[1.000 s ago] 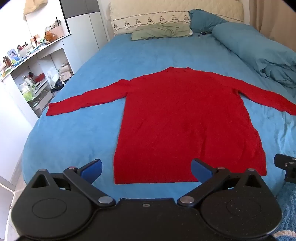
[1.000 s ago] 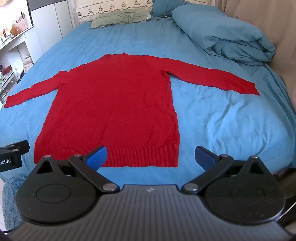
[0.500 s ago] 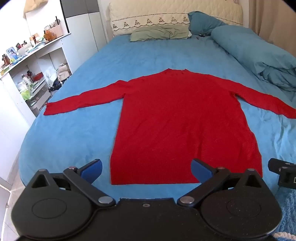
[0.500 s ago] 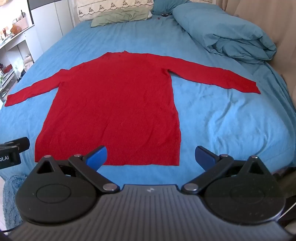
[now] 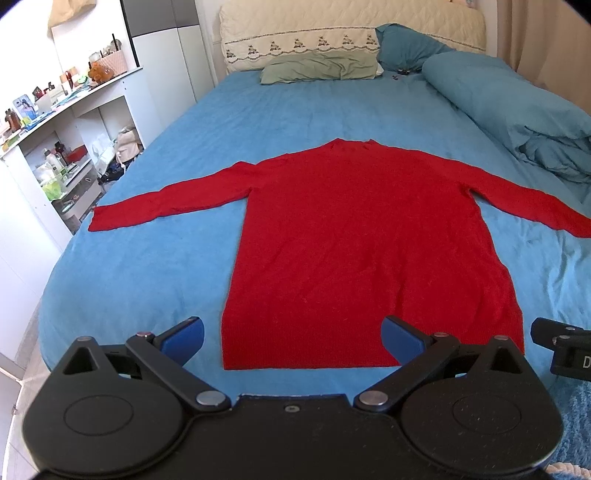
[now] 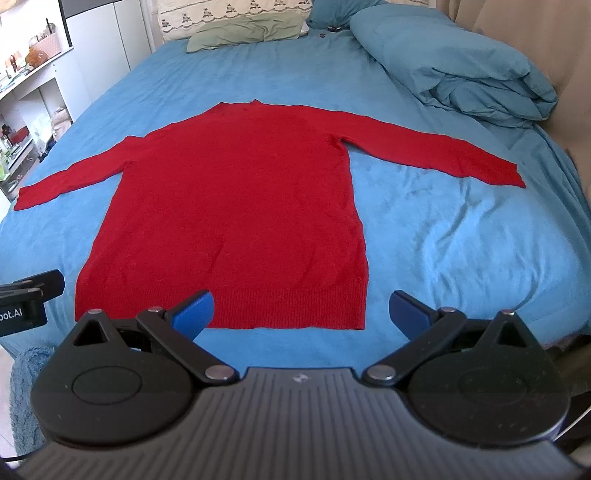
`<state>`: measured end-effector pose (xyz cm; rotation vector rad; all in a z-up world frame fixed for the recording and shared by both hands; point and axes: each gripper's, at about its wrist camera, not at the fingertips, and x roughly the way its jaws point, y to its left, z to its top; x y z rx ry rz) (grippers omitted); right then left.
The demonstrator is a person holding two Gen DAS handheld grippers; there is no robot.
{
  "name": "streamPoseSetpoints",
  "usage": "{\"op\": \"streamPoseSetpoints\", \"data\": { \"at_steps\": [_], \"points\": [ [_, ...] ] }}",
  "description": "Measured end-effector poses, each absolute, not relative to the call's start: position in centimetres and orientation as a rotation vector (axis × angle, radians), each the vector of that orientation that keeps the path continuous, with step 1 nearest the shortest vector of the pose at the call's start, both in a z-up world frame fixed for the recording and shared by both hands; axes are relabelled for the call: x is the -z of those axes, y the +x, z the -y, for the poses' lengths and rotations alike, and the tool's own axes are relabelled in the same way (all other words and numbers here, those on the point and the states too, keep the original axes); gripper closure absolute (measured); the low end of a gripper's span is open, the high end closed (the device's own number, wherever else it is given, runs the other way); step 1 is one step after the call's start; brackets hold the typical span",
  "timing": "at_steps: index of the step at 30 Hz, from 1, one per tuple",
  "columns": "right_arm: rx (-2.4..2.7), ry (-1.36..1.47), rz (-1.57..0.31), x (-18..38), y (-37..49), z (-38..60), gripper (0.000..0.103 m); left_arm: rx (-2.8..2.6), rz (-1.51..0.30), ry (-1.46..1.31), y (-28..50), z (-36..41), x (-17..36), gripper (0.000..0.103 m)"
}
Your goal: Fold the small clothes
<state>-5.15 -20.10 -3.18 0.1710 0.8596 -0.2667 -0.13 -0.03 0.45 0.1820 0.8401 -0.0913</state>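
A red long-sleeved sweater (image 5: 362, 236) (image 6: 236, 206) lies flat on the blue bed sheet (image 5: 155, 266) (image 6: 443, 251), both sleeves spread out sideways and its hem toward me. My left gripper (image 5: 293, 341) hovers open just above the hem's left half, with nothing between its blue fingers. Over the hem's right corner, my right gripper (image 6: 301, 308) is open and empty as well. Part of the right gripper's black body shows at the right edge of the left wrist view.
A rolled blue duvet (image 5: 517, 107) (image 6: 454, 66) lies along the bed's right side. A green pillow (image 5: 321, 66) and cream headboard (image 5: 351, 33) are at the far end. White shelves (image 5: 62, 147) with clutter stand left of the bed.
Both grippers have drawn slightly back and shifted, so the sweater sits a little farther up in each view. The sweater has not moved and both grippers stay open.
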Motion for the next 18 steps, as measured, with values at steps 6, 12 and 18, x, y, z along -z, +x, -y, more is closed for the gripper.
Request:
{"op": "streamPoseSetpoints", "data": {
  "at_steps": [6, 12, 18],
  "points": [
    [0.266, 0.171, -0.860, 3.13, -5.16, 20.14, 0.000, 0.094, -0.841, 0.178, -0.16, -0.25, -0.43, 0.000],
    [0.265, 0.171, -0.860, 3.11, -5.12, 20.22, 0.000, 0.098, -0.847, 0.171, -0.02, -0.51, -0.48, 0.000],
    [0.266, 0.170, -0.860, 3.12, -5.14, 20.16, 0.000, 0.099, -0.846, 0.173, 0.02, -0.51, -0.55, 0.000]
  ]
}}
